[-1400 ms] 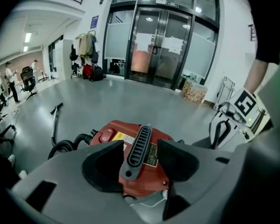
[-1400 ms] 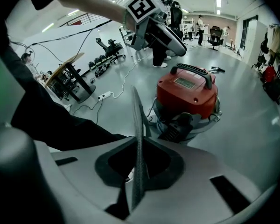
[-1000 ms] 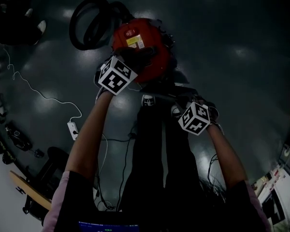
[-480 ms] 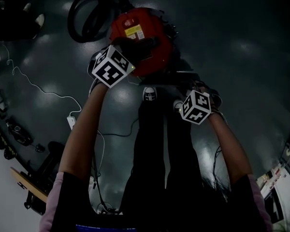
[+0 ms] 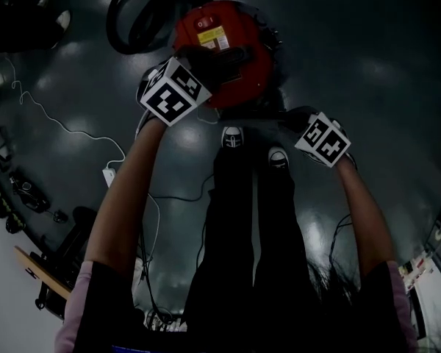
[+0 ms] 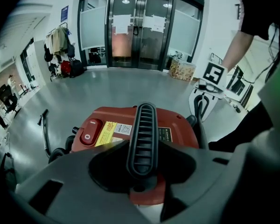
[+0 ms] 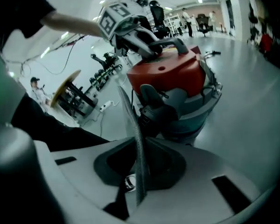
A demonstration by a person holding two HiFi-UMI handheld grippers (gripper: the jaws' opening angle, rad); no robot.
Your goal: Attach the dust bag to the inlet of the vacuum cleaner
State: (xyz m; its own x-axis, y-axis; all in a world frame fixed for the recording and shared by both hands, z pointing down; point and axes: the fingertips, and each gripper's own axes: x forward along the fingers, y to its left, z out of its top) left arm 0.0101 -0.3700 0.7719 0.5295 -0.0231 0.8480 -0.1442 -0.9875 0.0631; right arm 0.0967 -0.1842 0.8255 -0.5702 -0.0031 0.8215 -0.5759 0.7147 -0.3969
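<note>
The vacuum cleaner (image 5: 228, 50) has a red lid and a grey drum (image 7: 191, 111), and stands on the dark floor by my shoes. My left gripper (image 5: 209, 65) is shut on its black ribbed carry handle (image 6: 141, 139), which runs up between the jaws. My right gripper (image 7: 139, 171) is low beside the drum, at the right of the head view (image 5: 301, 123). A thin grey dust bag (image 7: 134, 139) stands edge-on between its jaws, which are opening and still close against it. A black fitting (image 7: 151, 107) juts from the drum's side just beyond the bag.
The black hose (image 5: 143, 13) coils behind the vacuum. A white power strip (image 5: 109, 175) and its cable lie on the floor to the left, with dark equipment (image 5: 22, 197) along the left edge. Glass doors (image 6: 140, 27) stand beyond the vacuum.
My right gripper has shifted right and farther up the head view, beside the vacuum. The left gripper has stayed at the handle.
</note>
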